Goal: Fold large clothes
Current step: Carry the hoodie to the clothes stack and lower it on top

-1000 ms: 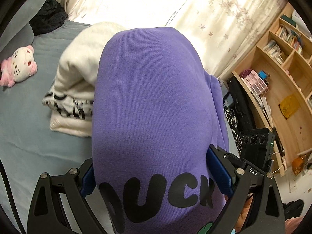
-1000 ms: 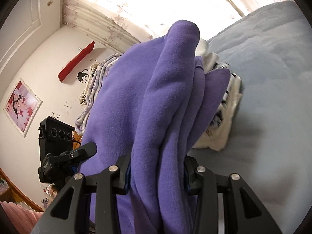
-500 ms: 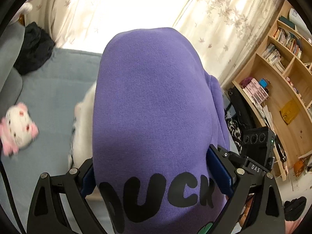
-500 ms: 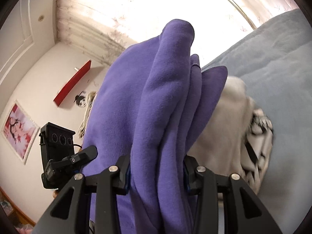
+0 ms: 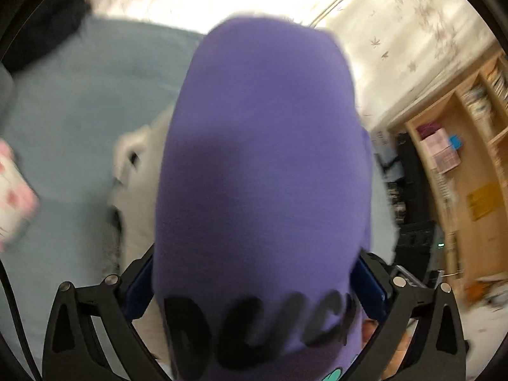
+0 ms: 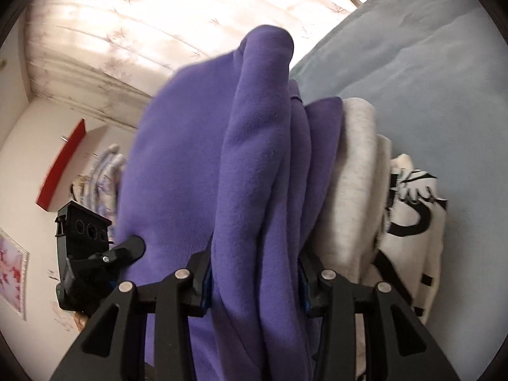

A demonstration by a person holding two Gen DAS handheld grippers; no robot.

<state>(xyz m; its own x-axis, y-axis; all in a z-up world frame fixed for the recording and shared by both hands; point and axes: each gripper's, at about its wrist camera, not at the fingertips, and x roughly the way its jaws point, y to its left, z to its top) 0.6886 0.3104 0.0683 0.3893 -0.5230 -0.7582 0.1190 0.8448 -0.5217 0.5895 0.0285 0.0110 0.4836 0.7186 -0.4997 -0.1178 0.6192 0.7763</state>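
Now carrying the folded purple sweatshirt (image 5: 263, 165) across the bed (image 5: 79, 120) over the white stack (image 6: 381, 197), right tool (image 6: 254, 285) clamping its bunched edge, left tool (image 5: 254, 289) hugging the wide bundle, jaws just widening, nearing set-down, probably.

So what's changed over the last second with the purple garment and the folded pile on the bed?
Both grippers carried the folded purple garment across the bed toward the white pile, which now sits right beside and below it. The left gripper jaws have just been opening, the garment between them. The right gripper stays clamped on the folds. Nothing set down yet.
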